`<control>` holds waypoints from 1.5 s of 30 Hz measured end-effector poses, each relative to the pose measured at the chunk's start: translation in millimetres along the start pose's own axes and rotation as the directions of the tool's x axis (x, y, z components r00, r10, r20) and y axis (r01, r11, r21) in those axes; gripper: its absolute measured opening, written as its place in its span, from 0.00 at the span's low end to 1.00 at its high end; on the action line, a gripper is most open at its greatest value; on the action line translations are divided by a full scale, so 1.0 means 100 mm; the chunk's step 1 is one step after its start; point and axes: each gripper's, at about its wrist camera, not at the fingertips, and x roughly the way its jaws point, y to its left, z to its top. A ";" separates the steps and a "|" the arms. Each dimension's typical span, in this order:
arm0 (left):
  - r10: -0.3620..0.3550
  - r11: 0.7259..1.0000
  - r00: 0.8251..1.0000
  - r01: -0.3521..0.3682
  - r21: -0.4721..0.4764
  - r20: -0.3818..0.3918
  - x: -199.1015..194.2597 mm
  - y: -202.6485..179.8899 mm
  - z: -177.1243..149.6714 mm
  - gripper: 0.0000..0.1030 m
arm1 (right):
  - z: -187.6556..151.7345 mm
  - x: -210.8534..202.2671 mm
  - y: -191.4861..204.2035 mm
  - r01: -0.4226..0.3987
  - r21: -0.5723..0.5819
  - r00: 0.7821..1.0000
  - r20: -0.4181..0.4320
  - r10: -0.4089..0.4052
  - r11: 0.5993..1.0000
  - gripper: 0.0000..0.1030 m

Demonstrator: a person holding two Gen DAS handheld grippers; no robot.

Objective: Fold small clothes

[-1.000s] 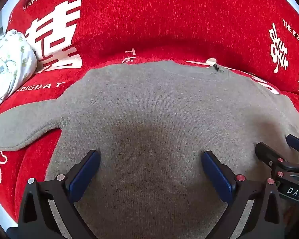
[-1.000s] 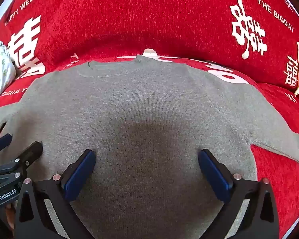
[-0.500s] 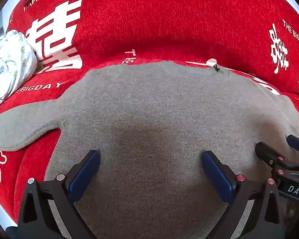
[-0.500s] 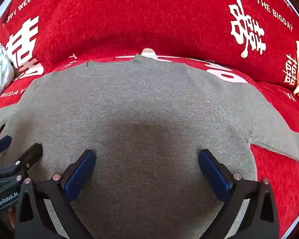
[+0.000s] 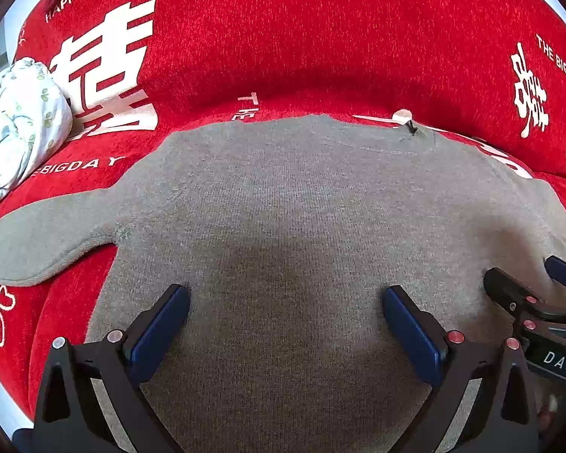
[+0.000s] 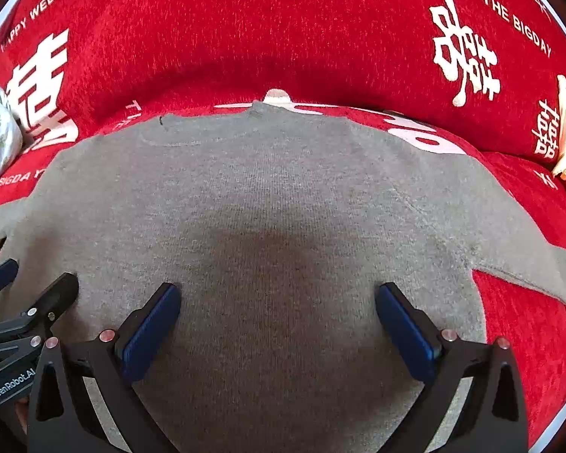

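The sweater [image 5: 302, 226] lies flat and unfolded on the sofa [image 5: 320, 37], spread ahead of and under both tongs. Left tongs [image 5: 285, 324] and right tongs [image 6: 277, 321] gape wide, holding nothing. Every fold is left to do.

Two fisheye views, one on each gripper, look forward and down from close above a gray sweater [image 5: 302, 226] on a red sofa [image 5: 320, 37]. The left view sits beside the right; both share the sweater's middle [image 6: 275, 207] and neckline.
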 end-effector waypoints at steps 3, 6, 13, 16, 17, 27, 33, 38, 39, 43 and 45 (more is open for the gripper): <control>0.003 1.000 1.000 -0.003 -0.001 -0.004 0.00 0.00 0.01 1.00 | 0.00 0.01 0.01 0.004 -0.007 1.000 -0.001 -0.004 1.000 1.00; 0.008 1.000 1.000 -0.008 -0.002 -0.015 0.00 0.00 0.03 1.00 | -0.01 0.00 0.00 -0.005 -0.007 1.000 0.000 0.005 1.000 1.00; 0.023 0.998 0.995 -0.029 -0.059 -0.093 0.01 0.00 0.11 1.00 | 0.04 0.03 0.01 -0.005 -0.022 0.999 -0.033 0.004 1.000 1.00; 0.022 0.998 0.993 -0.028 -0.051 -0.120 0.03 0.01 0.12 1.00 | 0.06 0.03 0.01 -0.005 -0.021 0.998 -0.056 0.004 1.000 1.00; 0.024 0.999 0.991 -0.030 -0.040 -0.132 0.03 0.00 0.13 1.00 | 0.07 0.04 0.01 -0.005 -0.019 0.997 -0.071 0.003 1.000 1.00; 0.005 1.000 0.967 -0.009 -0.014 -0.255 0.11 0.00 0.24 1.00 | 0.20 0.12 0.02 0.006 -0.022 0.980 -0.201 -0.010 1.000 1.00; 0.006 1.000 0.955 -0.012 -0.016 -0.297 0.13 -0.01 0.28 1.00 | 0.25 0.18 0.03 0.005 -0.032 0.966 -0.258 -0.013 0.999 1.00; 0.010 0.999 0.946 -0.023 -0.037 -0.324 0.08 -0.01 0.29 1.00 | 0.32 0.14 0.00 -0.031 -0.037 0.952 -0.304 0.019 0.999 1.00; -0.005 0.999 0.942 -0.009 -0.041 -0.336 0.06 -0.01 0.30 1.00 | 0.32 0.09 -0.02 -0.038 -0.025 0.956 -0.292 0.029 0.999 1.00; 0.018 1.000 0.954 -0.025 -0.017 -0.298 -0.08 -0.06 0.36 1.00 | 0.35 -0.12 -0.04 -0.036 -0.015 0.972 -0.232 0.031 0.999 1.00; 0.032 0.999 0.963 -0.032 0.002 -0.269 -0.18 -0.09 0.40 1.00 | 0.38 -0.21 -0.04 -0.040 -0.010 0.977 -0.209 0.037 0.999 1.00</control>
